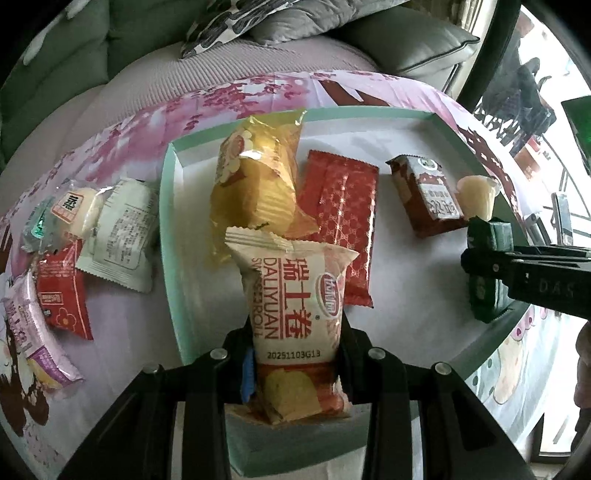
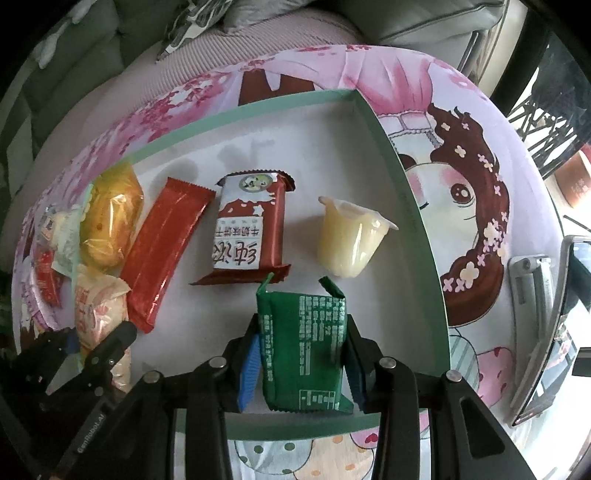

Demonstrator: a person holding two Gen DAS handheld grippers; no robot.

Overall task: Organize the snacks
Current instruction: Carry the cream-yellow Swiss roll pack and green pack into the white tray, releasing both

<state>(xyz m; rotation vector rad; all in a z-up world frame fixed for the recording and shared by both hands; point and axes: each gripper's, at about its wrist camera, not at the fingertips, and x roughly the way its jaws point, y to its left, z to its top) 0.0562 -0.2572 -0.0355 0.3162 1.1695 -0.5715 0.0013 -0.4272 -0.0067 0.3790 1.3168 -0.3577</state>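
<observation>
My left gripper (image 1: 295, 369) is shut on a cream and red Swiss roll packet (image 1: 295, 302), held over the near left part of the mint-rimmed white tray (image 1: 168, 192). My right gripper (image 2: 301, 354) is shut on a green snack packet (image 2: 306, 347) above the tray's near right part (image 2: 424, 240). In the tray lie a yellow cake packet (image 1: 255, 173), a red bar (image 1: 343, 221), a brown and white biscuit packet (image 2: 251, 229) and a pale jelly cup (image 2: 351, 236). The right gripper with its green packet (image 1: 487, 273) shows at the left wrist view's right edge.
Several snack packets (image 1: 118, 229) lie on the pink cartoon tablecloth (image 2: 480, 184) left of the tray, among them a red one (image 1: 62, 295) and a purple one (image 1: 33, 332). A grey sofa with cushions (image 1: 332, 22) stands behind. A phone on a metal stand (image 2: 554, 325) sits at the right.
</observation>
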